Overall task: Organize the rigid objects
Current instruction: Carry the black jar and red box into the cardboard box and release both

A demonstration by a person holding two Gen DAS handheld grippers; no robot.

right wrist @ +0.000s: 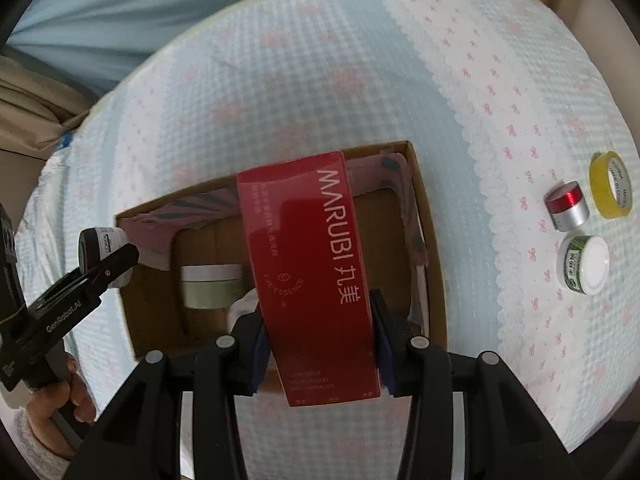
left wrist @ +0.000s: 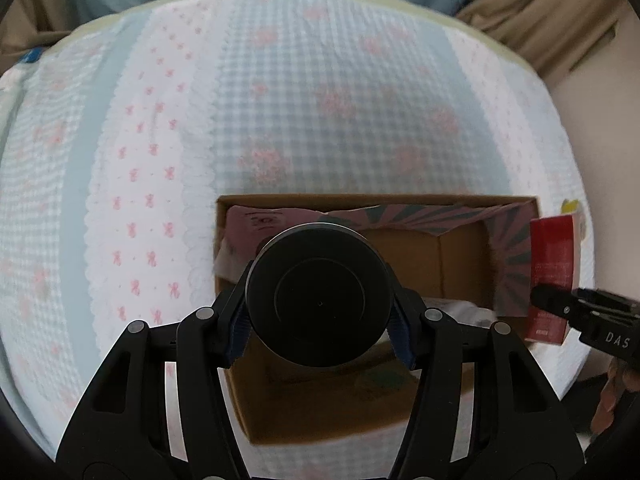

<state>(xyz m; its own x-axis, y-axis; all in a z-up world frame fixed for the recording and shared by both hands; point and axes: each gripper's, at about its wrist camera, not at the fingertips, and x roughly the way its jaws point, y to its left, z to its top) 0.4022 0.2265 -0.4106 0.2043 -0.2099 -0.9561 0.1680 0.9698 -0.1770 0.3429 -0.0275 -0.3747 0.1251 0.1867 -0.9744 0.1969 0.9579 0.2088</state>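
Your left claw [left wrist: 318, 320] is clamped on a round jar with a black lid [left wrist: 318, 296], its blue pads pressed against both sides. From the right wrist view the same jar [right wrist: 102, 250] shows a white body with a dark label, held over the left edge of the cardboard box [right wrist: 434, 280].

Your right claw [right wrist: 318, 344] grips a tall red carton [right wrist: 312, 272], glossy, printed "MARUBI" in white down its face with "EYE ESSENCE" in smaller type. It hangs over the open box, its far end reaching past the box's back rim. In the left wrist view the carton [left wrist: 552, 276] appears at the box's right side.

Inside the box lies a pale green jar with a silvery lid [right wrist: 210, 286], on its side.

On the patterned cloth [right wrist: 320, 80] to the right sit a yellow tape roll [right wrist: 612, 186], a small red-and-silver jar [right wrist: 568, 204] and a white-lidded green jar [right wrist: 586, 264], close together and well apart from the box.
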